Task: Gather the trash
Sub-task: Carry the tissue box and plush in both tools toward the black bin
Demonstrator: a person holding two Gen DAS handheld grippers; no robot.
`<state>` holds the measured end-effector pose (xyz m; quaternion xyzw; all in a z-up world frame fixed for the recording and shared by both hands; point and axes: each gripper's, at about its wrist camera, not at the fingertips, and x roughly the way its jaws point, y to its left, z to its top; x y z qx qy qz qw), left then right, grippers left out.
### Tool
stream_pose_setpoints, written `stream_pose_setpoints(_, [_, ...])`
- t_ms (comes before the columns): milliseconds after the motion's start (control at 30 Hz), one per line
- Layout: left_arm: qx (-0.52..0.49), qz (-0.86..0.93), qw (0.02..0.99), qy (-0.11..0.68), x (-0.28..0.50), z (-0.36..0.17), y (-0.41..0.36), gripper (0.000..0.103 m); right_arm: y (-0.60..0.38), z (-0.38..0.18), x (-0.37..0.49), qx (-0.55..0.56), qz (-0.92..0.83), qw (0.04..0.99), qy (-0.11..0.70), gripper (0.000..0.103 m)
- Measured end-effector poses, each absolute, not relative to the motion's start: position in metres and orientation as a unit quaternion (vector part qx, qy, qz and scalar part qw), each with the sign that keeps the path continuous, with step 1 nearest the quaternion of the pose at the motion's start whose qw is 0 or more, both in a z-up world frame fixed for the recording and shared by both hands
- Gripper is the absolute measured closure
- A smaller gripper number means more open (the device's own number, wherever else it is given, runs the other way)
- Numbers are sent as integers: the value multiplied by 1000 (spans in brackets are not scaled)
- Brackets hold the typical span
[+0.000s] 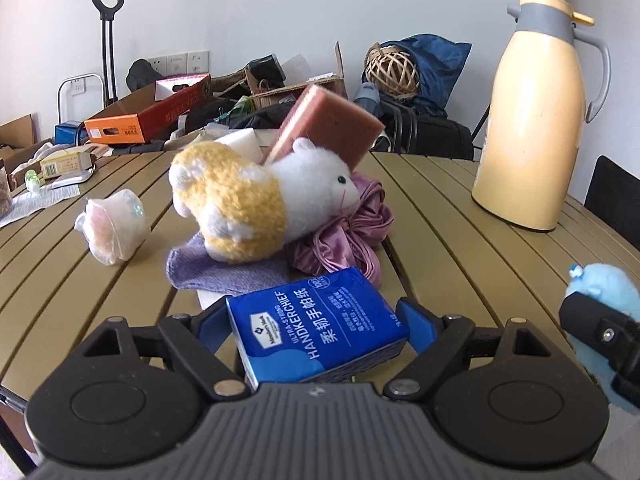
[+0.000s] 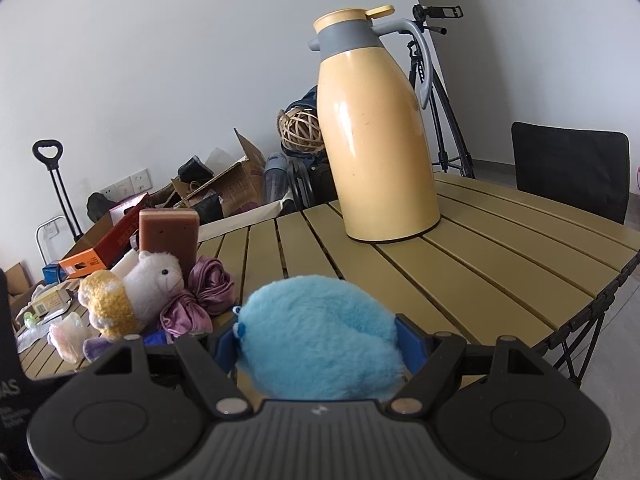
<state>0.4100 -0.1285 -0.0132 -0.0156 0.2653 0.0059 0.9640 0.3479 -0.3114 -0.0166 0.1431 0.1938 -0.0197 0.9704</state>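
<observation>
My left gripper (image 1: 316, 326) is shut on a blue handkerchief tissue pack (image 1: 316, 328), held just above the slatted table (image 1: 460, 240). My right gripper (image 2: 320, 340) is shut on a fluffy light-blue plush (image 2: 320, 336); the plush also shows at the right edge of the left wrist view (image 1: 604, 288). Ahead of the left gripper lies a pile: a white and yellow plush animal (image 1: 248, 200), a purple knit cloth (image 1: 228, 268), a crumpled pink satin cloth (image 1: 348, 236) and a brown sponge block (image 1: 332, 124). A crumpled plastic wrapper (image 1: 114, 224) lies left of the pile.
A tall yellow thermos jug (image 2: 376, 132) stands on the table at the right. Small boxes and paper (image 1: 60, 168) lie at the table's far left. Beyond the table are cardboard boxes (image 1: 152, 112), bags, a wicker ball (image 1: 392, 68), a tripod (image 2: 440, 120) and a black chair (image 2: 572, 168).
</observation>
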Motion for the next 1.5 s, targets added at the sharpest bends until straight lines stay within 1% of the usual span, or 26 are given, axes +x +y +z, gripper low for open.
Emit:
stream_pose_setpoints(500, [-17, -1, 965, 262, 387, -1, -99, 15, -291, -10, 328, 112, 13, 975, 190, 27])
stream_pose_setpoints(767, [-27, 4, 964, 266, 377, 4, -77, 15, -278, -13, 327, 98, 34, 973, 209, 27])
stream_pose_setpoints(933, [-32, 15, 965, 261, 363, 9, -61, 15, -270, -9, 314, 86, 37, 975, 202, 27])
stream_pose_setpoints(1200, [-23, 27, 972, 234, 318, 27, -50, 15, -246, 12, 275, 43, 59, 983, 169, 27])
stream_pose_setpoints(1500, [-4, 40, 972, 230, 257, 38, -37, 15, -224, 17, 224, 28, 94, 979, 181, 27])
